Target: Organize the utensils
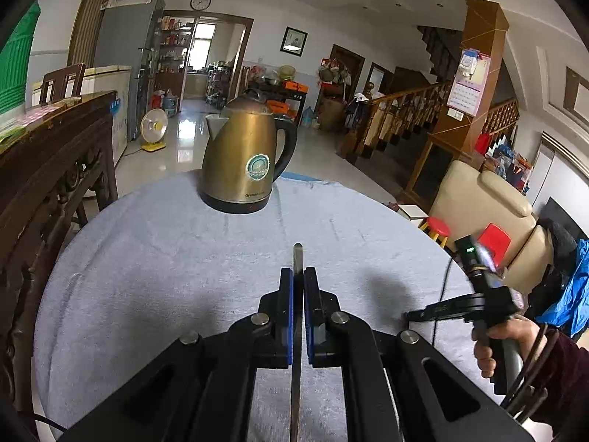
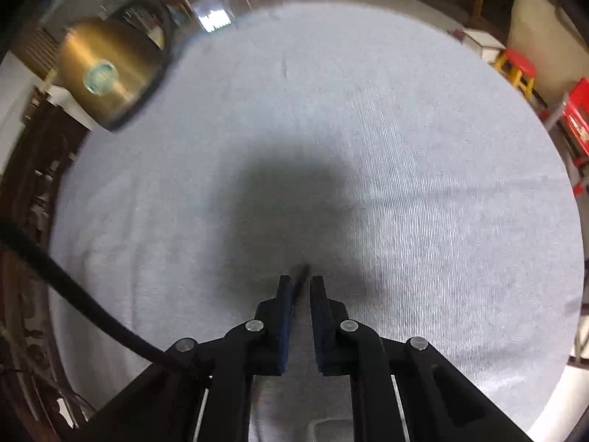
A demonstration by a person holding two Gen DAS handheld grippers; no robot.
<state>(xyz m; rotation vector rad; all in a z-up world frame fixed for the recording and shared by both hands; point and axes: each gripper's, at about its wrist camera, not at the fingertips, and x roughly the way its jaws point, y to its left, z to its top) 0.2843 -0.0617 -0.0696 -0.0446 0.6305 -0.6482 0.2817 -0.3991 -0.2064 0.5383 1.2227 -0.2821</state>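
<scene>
My left gripper (image 1: 298, 276) is shut on a flat metal utensil (image 1: 297, 258). The utensil stands edge-on between the blue pads, with its squared end poking out ahead, above the grey-blue cloth (image 1: 165, 258). In the right wrist view my right gripper (image 2: 302, 281) points down at the same cloth (image 2: 405, 147). Its jaws are nearly together around a thin dark utensil tip (image 2: 302, 272), which is blurred and leans on the left pad. The left wrist view shows the right gripper (image 1: 408, 315) at the table's right edge, held by a hand (image 1: 489, 342).
A brass-coloured electric kettle (image 1: 244, 158) stands at the far side of the round table, also seen in the right wrist view as the kettle (image 2: 106, 73). A dark carved wooden cabinet (image 1: 48, 169) is close on the left. A cream armchair (image 1: 478, 199) and a red stool (image 1: 438, 230) stand to the right.
</scene>
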